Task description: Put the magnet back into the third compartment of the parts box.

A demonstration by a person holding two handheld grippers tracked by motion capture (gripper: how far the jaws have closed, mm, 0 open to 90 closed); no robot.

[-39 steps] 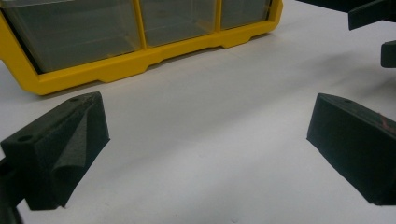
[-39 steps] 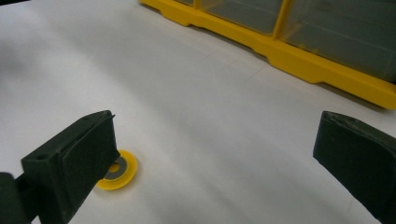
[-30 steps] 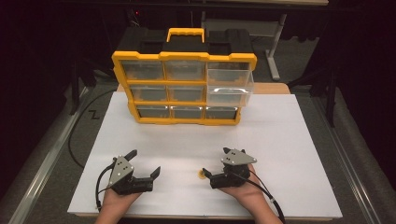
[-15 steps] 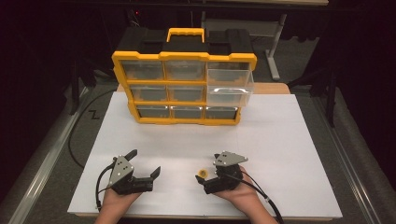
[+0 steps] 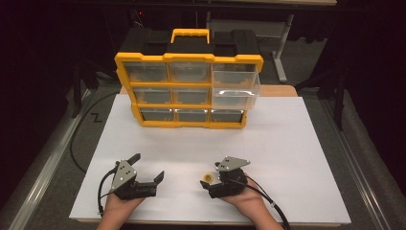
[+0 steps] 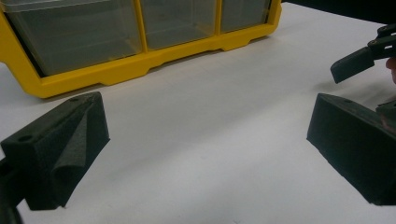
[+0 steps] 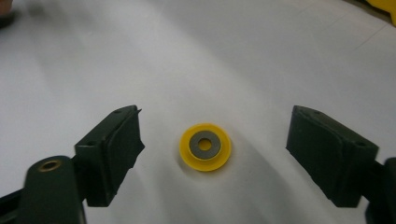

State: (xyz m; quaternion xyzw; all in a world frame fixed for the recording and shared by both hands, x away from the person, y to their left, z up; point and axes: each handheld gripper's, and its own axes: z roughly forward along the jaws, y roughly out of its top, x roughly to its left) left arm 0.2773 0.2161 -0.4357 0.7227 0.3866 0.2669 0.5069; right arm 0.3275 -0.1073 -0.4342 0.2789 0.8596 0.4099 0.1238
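Two grippers rested on the white bench (image 5: 287, 143), each held in a hand at the near edge. The right gripper (image 5: 209, 186) pointed left at a small yellow disc (image 5: 208, 178) with a grey ring at its centre, lying flat on the bench. In the right gripper view the yellow disc (image 7: 205, 146) lay between the two black jaws, apart from both; the jaws had just been closing but stood clear of it, with bare bench on either side. The left gripper (image 5: 148, 167) sat well to the left of the disc, its jaws spread wide with only bare bench between them. At the far side of the bench stood a yellow organiser (image 5: 189, 60) with clear drawers in rows and a handle on top; its upper right drawer (image 5: 235, 88) was pulled out toward the near side.
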